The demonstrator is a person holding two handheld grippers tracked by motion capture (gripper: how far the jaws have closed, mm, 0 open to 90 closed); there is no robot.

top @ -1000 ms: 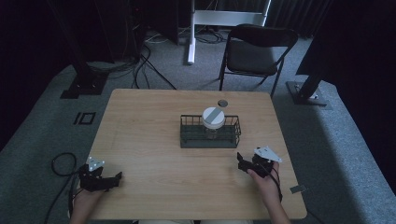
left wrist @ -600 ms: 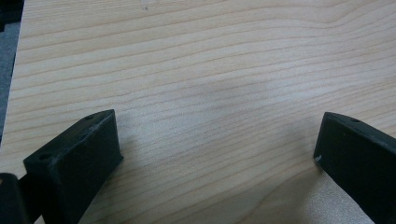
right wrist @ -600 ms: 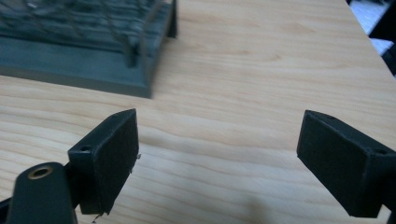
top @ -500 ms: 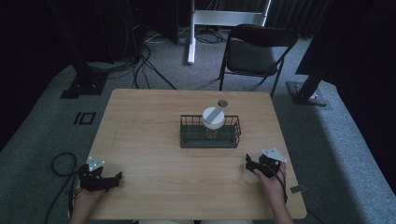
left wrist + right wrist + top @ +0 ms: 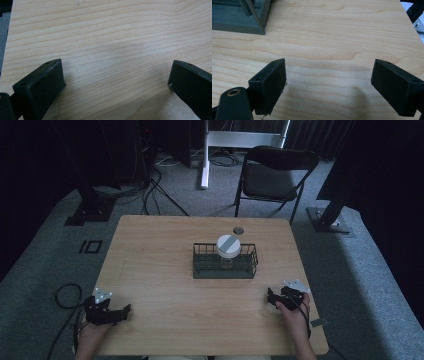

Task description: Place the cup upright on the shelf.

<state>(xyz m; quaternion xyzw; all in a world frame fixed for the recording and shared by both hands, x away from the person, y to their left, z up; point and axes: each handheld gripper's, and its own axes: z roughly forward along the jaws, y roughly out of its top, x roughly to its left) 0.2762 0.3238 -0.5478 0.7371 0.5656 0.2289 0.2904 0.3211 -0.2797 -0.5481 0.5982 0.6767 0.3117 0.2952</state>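
Jar (image 5: 229, 251) upright in the wire basket (image 5: 199, 270) mid-table, a little toward the far edge, white lid with a grey band on top. Small dark disc (image 5: 238, 230) just behind the basket, apart from it.

Nothing held. Right gripper (image 5: 272, 299) low over the table (image 5: 150, 250) near the right front corner, jaws spread wide over bare wood; basket corner (image 5: 249, 17) ahead and to the left in the right gripper view. Left gripper (image 5: 120, 311) at the left front corner, well apart from the basket, jaws likewise spread over bare wood.

Likely step: the start of a reach, both grippers parked near the front edge, nothing touched. Probably the jar to be dealt with, right gripper nearer to it. Next move, on that reading: forward and leftward travel toward the basket, then a rise above the rim and a descent on the lid from above, since the wire walls block a grip from the side. Jaws wide enough already, by the look of it; the other gripper perhaps needed to steady the basket.

Hard to make out: jar contents, if any, behind the wires; whether the lid is screwed tight; what the dark disc is. Jaw roots cut off at the bottom of both gripper views. Person's forearms cut off by the lower edge of the high view.
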